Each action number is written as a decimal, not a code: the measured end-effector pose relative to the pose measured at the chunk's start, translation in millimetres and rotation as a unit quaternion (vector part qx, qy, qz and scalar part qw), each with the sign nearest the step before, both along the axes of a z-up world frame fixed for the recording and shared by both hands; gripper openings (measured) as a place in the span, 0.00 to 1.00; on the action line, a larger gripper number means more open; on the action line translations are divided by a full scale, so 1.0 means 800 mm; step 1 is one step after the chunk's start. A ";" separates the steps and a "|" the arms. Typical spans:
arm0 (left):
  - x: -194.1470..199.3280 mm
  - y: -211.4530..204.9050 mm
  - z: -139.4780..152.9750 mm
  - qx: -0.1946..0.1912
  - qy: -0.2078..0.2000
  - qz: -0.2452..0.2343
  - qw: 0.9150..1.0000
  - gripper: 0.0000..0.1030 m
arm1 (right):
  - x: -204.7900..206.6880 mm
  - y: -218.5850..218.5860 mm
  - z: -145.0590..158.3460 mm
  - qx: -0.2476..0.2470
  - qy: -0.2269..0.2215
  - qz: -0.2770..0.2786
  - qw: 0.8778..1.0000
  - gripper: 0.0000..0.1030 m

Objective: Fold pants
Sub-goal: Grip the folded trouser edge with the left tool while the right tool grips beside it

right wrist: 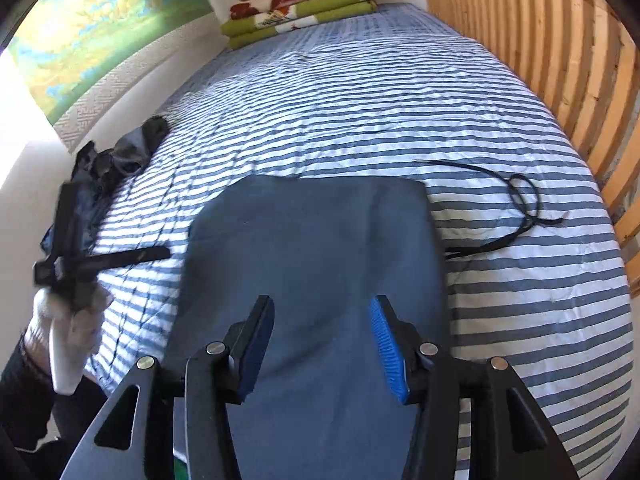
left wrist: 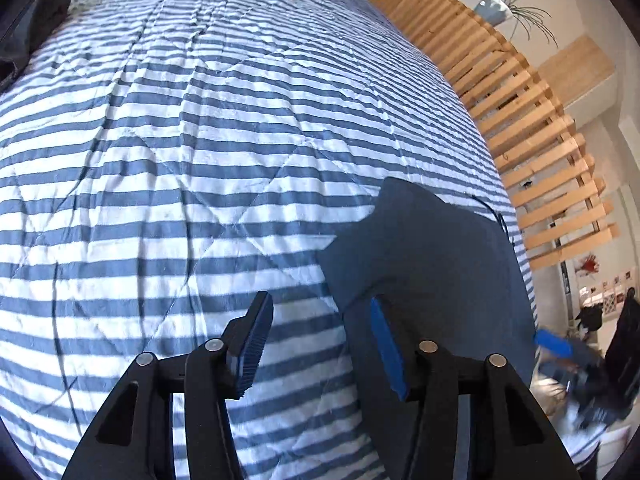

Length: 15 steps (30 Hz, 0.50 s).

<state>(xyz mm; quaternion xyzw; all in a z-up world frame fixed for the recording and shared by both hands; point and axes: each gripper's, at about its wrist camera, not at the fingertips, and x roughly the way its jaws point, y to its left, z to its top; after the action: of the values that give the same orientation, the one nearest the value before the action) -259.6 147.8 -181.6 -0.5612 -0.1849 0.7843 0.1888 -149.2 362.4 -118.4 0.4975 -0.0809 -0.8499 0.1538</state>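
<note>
Pants: we see the dark blue pants point(right wrist: 316, 240) lying flat on the striped bed cover point(right wrist: 400, 92), near the foot end of the bed, top edge squared off, looks like one fold is already in.
Left hand-held gripper: our left hand-held gripper point(left wrist: 320, 344) hangs over the left edge of the cloth, jaws about half apart; one pad is over the pants, the other over bare stripes, nothing pinched between them.
Right hand-held gripper: our right hand-held gripper point(right wrist: 320, 344) hovers above the middle of the pants, jaws also about half apart, empty, cloth lying undisturbed beneath.
Drawstring: a black cord point(right wrist: 516, 200) trails loose on the cover just right of the pants, looped once, and seems to run in under their right edge.
Surroundings: slatted wooden bed rail point(right wrist: 560, 60) on the right, folded blankets point(right wrist: 300, 4) at the far end, a dark crumpled garment point(right wrist: 120, 152) by the wall on the left.
Step in hand: we judge we are between folds, lining up both grippers for the next grab.
Next move: we reckon it calls for dropping both sets of jaws onto the near edge, pinching through all layers, then carrying that edge over towards the far one.
Watch for: the loose cord could get dragged or folded in crooked.
</note>
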 end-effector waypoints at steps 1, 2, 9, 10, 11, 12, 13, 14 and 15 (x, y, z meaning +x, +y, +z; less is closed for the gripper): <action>-0.016 0.002 -0.004 0.014 -0.015 0.002 1.000 0.37 | 0.007 -0.022 0.000 -0.006 0.001 0.024 1.000 0.45; -0.022 0.001 -0.012 0.025 -0.029 0.006 0.999 0.34 | 0.014 -0.048 -0.002 -0.007 0.002 0.050 0.999 0.45; -0.047 0.007 -0.017 0.063 -0.029 -0.001 0.998 0.03 | 0.045 -0.157 -0.072 0.046 -0.045 0.179 0.982 0.28; -0.046 0.009 -0.012 0.062 -0.025 -0.008 0.998 0.03 | 0.047 -0.156 -0.081 0.050 -0.050 0.180 0.981 0.28; -0.048 0.010 -0.007 0.058 -0.019 -0.014 0.998 0.03 | 0.047 -0.153 -0.086 0.046 -0.053 0.178 0.982 0.28; -0.050 0.010 -0.003 0.057 -0.013 -0.014 0.998 0.03 | 0.047 -0.148 -0.087 0.035 -0.056 0.175 0.982 0.28; -0.053 0.007 -0.001 0.061 -0.011 -0.010 0.998 0.03 | 0.046 -0.144 -0.088 0.028 -0.059 0.174 0.983 0.28; -0.054 0.002 0.003 0.064 -0.009 -0.007 0.998 0.03 | 0.045 -0.143 -0.090 0.026 -0.062 0.175 0.982 0.27; -0.055 -0.005 0.007 0.057 -0.004 0.004 0.998 0.02 | 0.044 -0.143 -0.091 0.027 -0.062 0.178 0.982 0.27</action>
<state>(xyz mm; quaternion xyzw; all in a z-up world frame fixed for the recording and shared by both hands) -303.9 143.6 -176.0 -0.5518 -0.2320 0.7712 0.2165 -113.9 248.2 -191.4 0.5596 0.0230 -0.7784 0.2837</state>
